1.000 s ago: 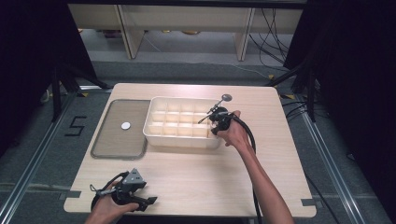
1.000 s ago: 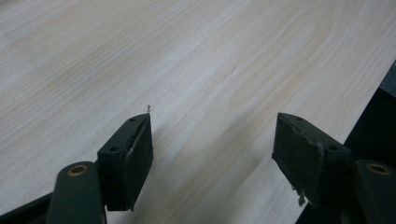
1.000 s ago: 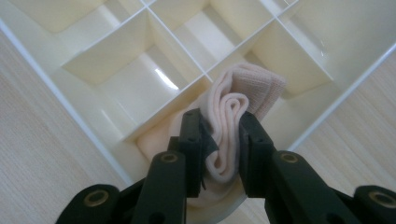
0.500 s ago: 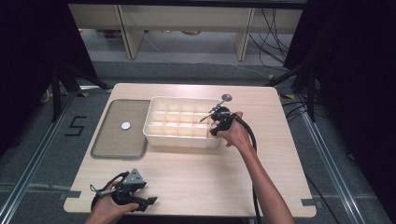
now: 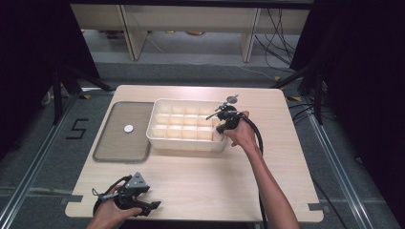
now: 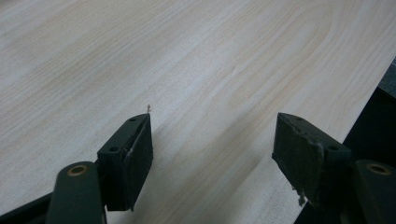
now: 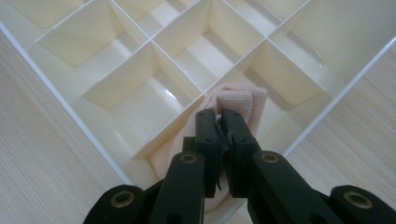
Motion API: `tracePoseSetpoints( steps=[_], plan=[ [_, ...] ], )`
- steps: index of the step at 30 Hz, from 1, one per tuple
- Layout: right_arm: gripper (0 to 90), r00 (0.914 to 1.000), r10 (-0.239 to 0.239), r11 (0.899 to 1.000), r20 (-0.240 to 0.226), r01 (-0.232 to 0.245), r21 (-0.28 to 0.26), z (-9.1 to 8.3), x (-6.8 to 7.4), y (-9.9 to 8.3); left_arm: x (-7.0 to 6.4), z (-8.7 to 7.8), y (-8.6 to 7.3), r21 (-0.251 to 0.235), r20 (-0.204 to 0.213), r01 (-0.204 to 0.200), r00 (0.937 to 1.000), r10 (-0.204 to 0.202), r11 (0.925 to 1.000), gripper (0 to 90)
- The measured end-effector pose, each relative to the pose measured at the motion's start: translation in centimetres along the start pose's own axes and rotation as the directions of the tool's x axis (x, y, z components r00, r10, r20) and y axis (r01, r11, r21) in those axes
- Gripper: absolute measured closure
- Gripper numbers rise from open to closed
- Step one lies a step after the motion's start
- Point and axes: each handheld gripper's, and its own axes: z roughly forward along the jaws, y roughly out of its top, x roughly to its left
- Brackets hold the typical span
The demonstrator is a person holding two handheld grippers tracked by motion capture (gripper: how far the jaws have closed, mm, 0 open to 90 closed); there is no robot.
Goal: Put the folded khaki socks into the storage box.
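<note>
Barely anything has shifted over the last second: the right gripper [image 5: 223,119] stays parked over the near right corner of the divided tray [image 5: 157,136], the left gripper [image 5: 131,193] stays low at the desk's [image 5: 215,176] near left edge. Right jaws are pressed together, pinching a pinkish cloth [image 7: 243,105] that sits in that corner compartment; looks like a folded sock, hard to say. Left jaws are spread wide over bare wood. I'd push the cloth straight down, keep clear of the thin dividers, and only then let go.
</note>
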Motion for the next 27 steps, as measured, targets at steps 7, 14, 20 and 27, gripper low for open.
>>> tracePoseSetpoints(
  steps=[7, 14, 20, 27],
  plan=[
    [88.9, 0.9994, -0.027, 0.998, -0.02, 0.028, 0.053, 1.6, 0.6, -0.2, 0.0, 0.1, 0.0, 0.008, 0.006, -0.019, 0.9998, 0.019, 0.9998, 28.1],
    [89.2, 0.9997, -0.017, 0.992, -0.019, 0.019, 0.124, 3.0, 1.0, -0.1, 0.0, 0.1, -0.1, -0.002, 0.004, -0.004, 1.0, 0.004, 1.0, 28.1],
    [88.6, 0.9995, -0.008, 0.993, -0.031, 0.012, 0.114, 3.0, 0.8, -0.1, 0.1, 0.0, -0.1, 0.008, 0.004, -0.019, 0.9998, 0.019, 0.9998, 28.1],
    [83.9, 0.9988, 0.008, 1.0, -0.049, -0.007, 0.011, 0.2, 0.1, 0.2, 0.1, 0.1, -0.1, 0.013, 0.006, -0.023, 0.9997, 0.023, 0.9997, 28.1]
  ],
)
